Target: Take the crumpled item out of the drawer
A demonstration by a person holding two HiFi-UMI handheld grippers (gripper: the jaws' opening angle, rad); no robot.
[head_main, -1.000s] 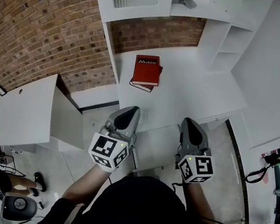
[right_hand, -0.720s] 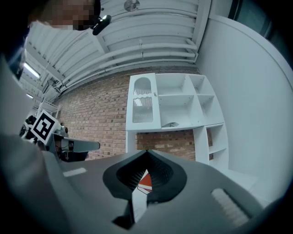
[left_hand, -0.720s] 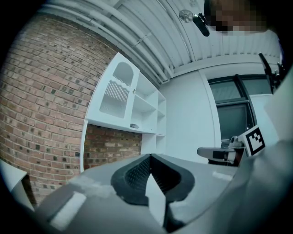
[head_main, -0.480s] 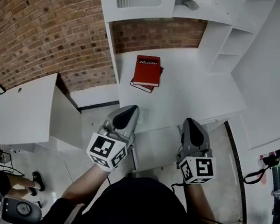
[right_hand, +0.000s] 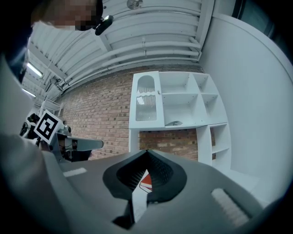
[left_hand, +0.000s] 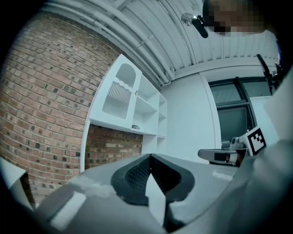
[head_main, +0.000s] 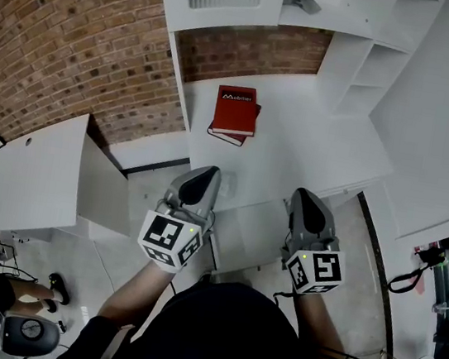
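In the head view both grippers hover side by side over the front edge of a white desk (head_main: pixel 313 146). My left gripper (head_main: pixel 205 178) has its jaws pressed together with nothing between them, and my right gripper (head_main: pixel 302 201) is likewise shut and empty. In the left gripper view the left gripper (left_hand: pixel 149 157) points up at the shelf unit, and in the right gripper view the right gripper (right_hand: pixel 146 153) does the same. No open drawer and no crumpled item show in any view.
A red book (head_main: pixel 235 111) lies on another book at the back of the desk. A white shelf unit (head_main: pixel 354 64) rises behind it against a brick wall (head_main: pixel 70 34). A second white table (head_main: pixel 28 179) stands to the left. Cables (head_main: pixel 411 273) lie on the floor at the right.
Both grippers stay shut and in almost the same place. The head view has drifted only slightly.
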